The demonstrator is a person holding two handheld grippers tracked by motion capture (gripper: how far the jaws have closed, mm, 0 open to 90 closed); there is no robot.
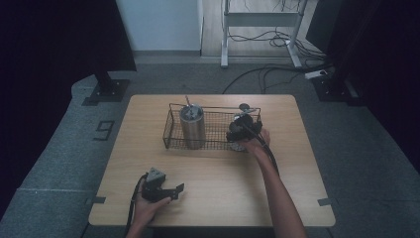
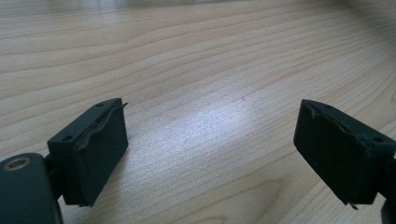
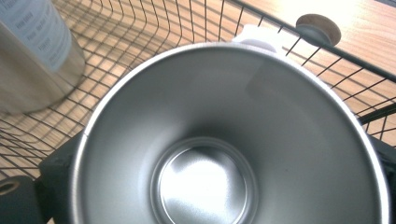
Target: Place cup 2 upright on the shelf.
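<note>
on the left, my left gripper [image 1: 171, 191] rests low on the near part of the table [image 1: 213, 168], its jaws spread wide with only bare wood between them, so it has no part in this step. moving right, the wire basket [image 1: 171, 126] holds a tall steel canister [image 1: 192, 126] standing upright at its left end. further right, my right gripper [image 1: 241, 133] is clamped on a steel cup [image 3: 224, 140], held at the right end of the basket with its open mouth turned to the camera. i judge the step in hand is setting that cup into the basket. to do it well i'd lower it straight, well apart from the canister, level it so the base lands flat on the mesh, and let go only once it sits. a small round-topped thing [image 3: 319, 28] lies on the table just beyond the far rim; i'd avoid nudging it.
</note>
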